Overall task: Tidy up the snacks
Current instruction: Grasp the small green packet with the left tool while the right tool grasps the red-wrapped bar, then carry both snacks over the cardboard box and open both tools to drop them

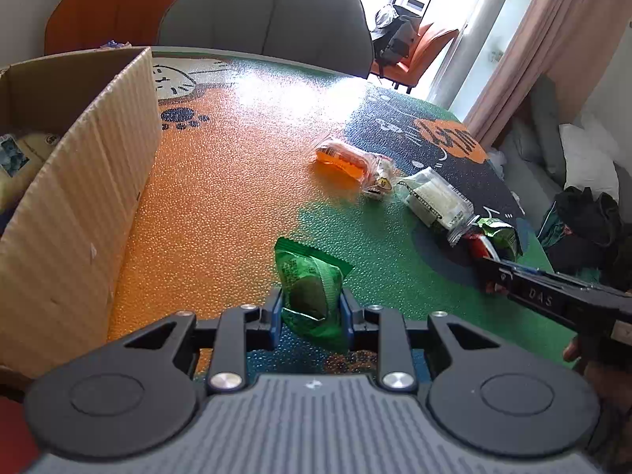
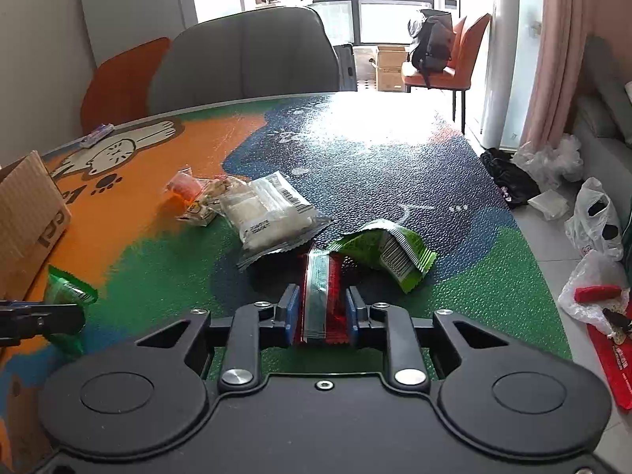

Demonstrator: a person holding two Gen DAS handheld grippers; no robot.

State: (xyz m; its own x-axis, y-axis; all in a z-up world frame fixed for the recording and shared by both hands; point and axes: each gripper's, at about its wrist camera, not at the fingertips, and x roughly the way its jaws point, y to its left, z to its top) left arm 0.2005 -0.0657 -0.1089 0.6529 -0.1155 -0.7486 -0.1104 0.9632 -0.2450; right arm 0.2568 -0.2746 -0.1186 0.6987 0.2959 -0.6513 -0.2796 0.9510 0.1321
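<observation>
My left gripper [image 1: 311, 308] is shut on a green snack packet [image 1: 310, 284], held just above the table, right of the cardboard box [image 1: 79, 181]. The same packet shows in the right wrist view [image 2: 69, 296]. My right gripper [image 2: 320, 312] is shut on a red snack packet [image 2: 320, 296] low over the table. Just ahead of it lie a green packet [image 2: 389, 251], a clear packet of white snacks [image 2: 272, 213], a small pale packet [image 2: 205, 201] and an orange packet [image 2: 183, 187]. The right gripper shows in the left wrist view [image 1: 553, 296].
The open cardboard box holds a pale bag [image 1: 23, 158]. Grey chair [image 1: 268, 19] and orange chair [image 1: 114, 4] stand behind the table. A small packet [image 2: 96, 135] lies at the far left table edge. Plastic bags [image 2: 592, 229] and clutter lie on the floor at right.
</observation>
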